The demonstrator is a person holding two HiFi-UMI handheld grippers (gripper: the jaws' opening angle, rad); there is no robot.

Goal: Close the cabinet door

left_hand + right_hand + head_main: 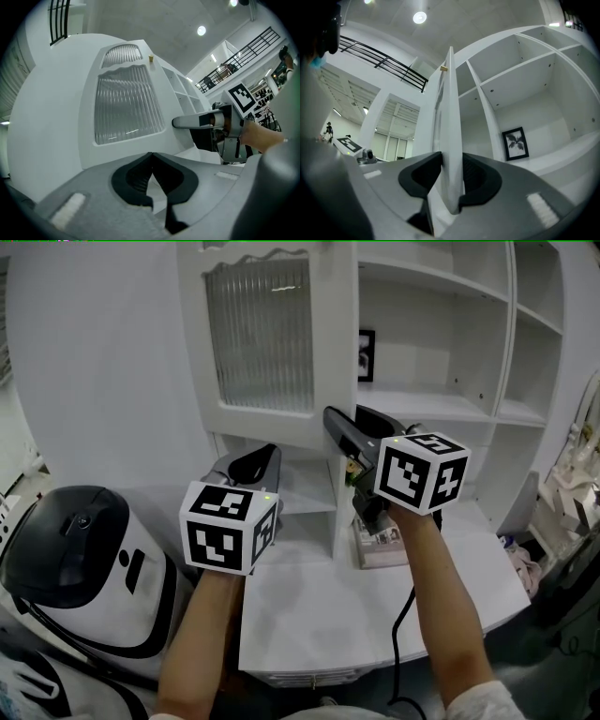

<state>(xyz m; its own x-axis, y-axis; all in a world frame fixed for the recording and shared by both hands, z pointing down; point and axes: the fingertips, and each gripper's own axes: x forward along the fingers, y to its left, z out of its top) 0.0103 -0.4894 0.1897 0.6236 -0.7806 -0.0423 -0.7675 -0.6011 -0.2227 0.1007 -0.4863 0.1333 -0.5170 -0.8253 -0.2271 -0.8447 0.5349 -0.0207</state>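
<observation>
Item: cabinet door (281,423), white frame around a ribbed glass pane (126,101), with a small brass-coloured knob (151,58) near its top corner. Location: left column of a white shelf cabinet (441,404) above the desk (309,624), standing ajar with its free edge out from the frame, toward the person. Right tongs (451,159): clamped on that free edge low on the door, one pad seemingly against each face. Left tongs (153,161): tips together, holding nothing, near the door's front below the glass and apparently not touching it. Handling note (judgement): swing the free edge back toward the frame along the hinge's arc, not straight in. Keep the right tongs square to the edge so it does not twist out. Let go before the inner pad is trapped between door and frame. The left tongs look well placed to finish with a flat push on the lower rail. Other contents: a framed leaf picture (366,354) on a shelf, a printed packet (380,545) on the desk under the right tongs, a black cable (403,615), and a white-and-black machine (75,559) at the left. Writing: none readable. The marker cubes (420,470) carry only black-and-white squares, the packet's print is too small to read, and no brand shows.
</observation>
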